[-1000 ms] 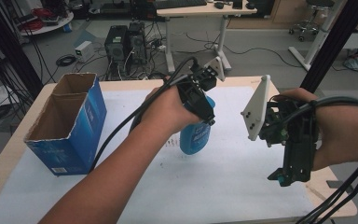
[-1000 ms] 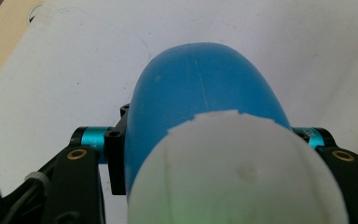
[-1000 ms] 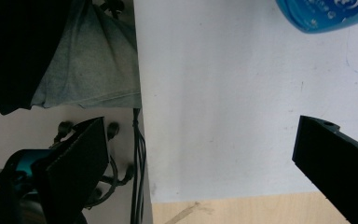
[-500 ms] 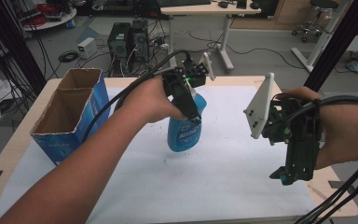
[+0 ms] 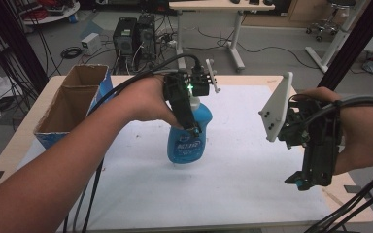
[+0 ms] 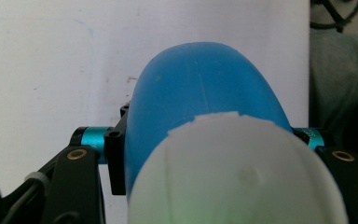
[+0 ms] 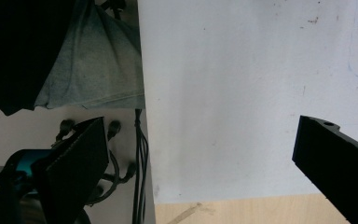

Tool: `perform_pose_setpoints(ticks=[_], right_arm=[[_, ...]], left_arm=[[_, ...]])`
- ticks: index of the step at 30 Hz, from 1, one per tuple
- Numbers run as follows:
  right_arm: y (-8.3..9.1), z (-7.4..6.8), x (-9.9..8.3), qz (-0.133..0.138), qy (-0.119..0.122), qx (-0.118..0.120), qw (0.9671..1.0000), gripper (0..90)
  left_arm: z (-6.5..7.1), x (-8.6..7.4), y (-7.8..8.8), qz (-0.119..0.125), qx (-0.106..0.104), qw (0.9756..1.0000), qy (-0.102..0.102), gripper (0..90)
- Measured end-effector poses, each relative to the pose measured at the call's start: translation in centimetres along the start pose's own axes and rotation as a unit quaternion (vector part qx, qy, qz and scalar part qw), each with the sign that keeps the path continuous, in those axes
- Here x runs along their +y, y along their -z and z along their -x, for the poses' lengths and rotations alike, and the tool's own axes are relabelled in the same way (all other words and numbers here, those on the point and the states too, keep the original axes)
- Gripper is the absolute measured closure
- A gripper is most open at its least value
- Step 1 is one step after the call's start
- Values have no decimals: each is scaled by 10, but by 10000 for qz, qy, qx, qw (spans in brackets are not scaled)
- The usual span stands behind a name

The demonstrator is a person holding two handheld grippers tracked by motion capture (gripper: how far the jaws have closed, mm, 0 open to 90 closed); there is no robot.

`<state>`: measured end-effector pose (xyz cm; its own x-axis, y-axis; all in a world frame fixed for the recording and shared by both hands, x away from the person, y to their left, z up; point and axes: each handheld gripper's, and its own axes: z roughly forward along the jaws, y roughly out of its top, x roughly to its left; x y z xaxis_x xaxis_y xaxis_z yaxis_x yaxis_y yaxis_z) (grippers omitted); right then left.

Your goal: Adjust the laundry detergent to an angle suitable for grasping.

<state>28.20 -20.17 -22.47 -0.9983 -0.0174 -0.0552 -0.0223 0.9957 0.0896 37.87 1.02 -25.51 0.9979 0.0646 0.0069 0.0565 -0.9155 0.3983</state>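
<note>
A blue bottle [image 5: 187,141] with a white cap and a printed label stands roughly upright over the middle of the white sheet [image 5: 252,160]. My left gripper [image 5: 192,127] comes down from above and is shut on its upper body. In the left gripper view the white cap and blue bottle [image 6: 200,93] sit between the black jaws of my left gripper [image 6: 205,140]. Whether the base touches the sheet I cannot tell. My right gripper [image 5: 307,182] hangs over the front right of the table, pointing down. There my right gripper [image 7: 200,158] stands open, nothing between its jaws.
An open cardboard box [image 5: 73,102] with blue sides stands at the table's left edge. The right gripper view shows the sheet's front edge, the bare wooden table [image 7: 242,212] and trailing cables [image 7: 140,154]. Desks, computers and cables stand on the floor beyond.
My left gripper has carried the blue bottle a little to the left, toward the cardboard box. The right gripper has stayed where it was.
</note>
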Motion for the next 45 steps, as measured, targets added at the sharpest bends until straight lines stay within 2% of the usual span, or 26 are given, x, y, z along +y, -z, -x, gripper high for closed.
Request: perform_pose_setpoints(ticks=[7, 12, 14, 19, 21, 24, 27, 29, 32, 34, 39, 44, 45], right_arm=[[-2, 0, 3, -23, 10, 13, 10000, 29], [-2, -2, 5, -32, 24, 11, 10000, 29], [-1, -3, 5, -21, 32, 4, 10000, 29], [-1, -4, 4, -32, 2, -1, 10000, 29], [-1, -5, 3, -36, -7, -12, 10000, 29], [0, -6, 2, -34, -27, -5, 10000, 29], [0, -6, 1, -30, -33, -17, 10000, 29], [0, -7, 1, -38, -50, -17, 10000, 29], [0, -7, 1, -31, -39, -16, 10000, 29], [0, -7, 1, -30, -48, -13, 10000, 29], [-2, -7, 1, -6, -26, -10, 10000, 29], [-4, -7, 3, -13, -16, 5, 10000, 29], [-4, -7, 3, -18, -13, 6, 10000, 29]], left_arm=[[5, -11, 0, 132, -412, 9981, -442, 384], [8, -18, 0, 216, -542, 9949, -823, 384], [8, -22, -1, 264, -573, 9940, -898, 384], [8, -31, -2, 283, -673, 9884, -1330, 384], [9, -33, -2, 312, -721, 9868, -1416, 384], [10, -38, -2, 408, -819, 9831, -1585, 384], [13, -43, -2, 497, -924, 9776, -1827, 385], [14, -46, -2, 496, -994, 9754, -1906, 385], [16, -49, -3, 377, -1051, 9710, -2116, 385], [17, -52, -4, 312, -1054, 9694, -2195, 384], [16, -61, -7, 273, -1073, 9680, -2251, 385], [14, -67, -10, 194, -1062, 9656, -2366, 385], [14, -71, -12, 182, -1118, 9641, -2401, 385]])
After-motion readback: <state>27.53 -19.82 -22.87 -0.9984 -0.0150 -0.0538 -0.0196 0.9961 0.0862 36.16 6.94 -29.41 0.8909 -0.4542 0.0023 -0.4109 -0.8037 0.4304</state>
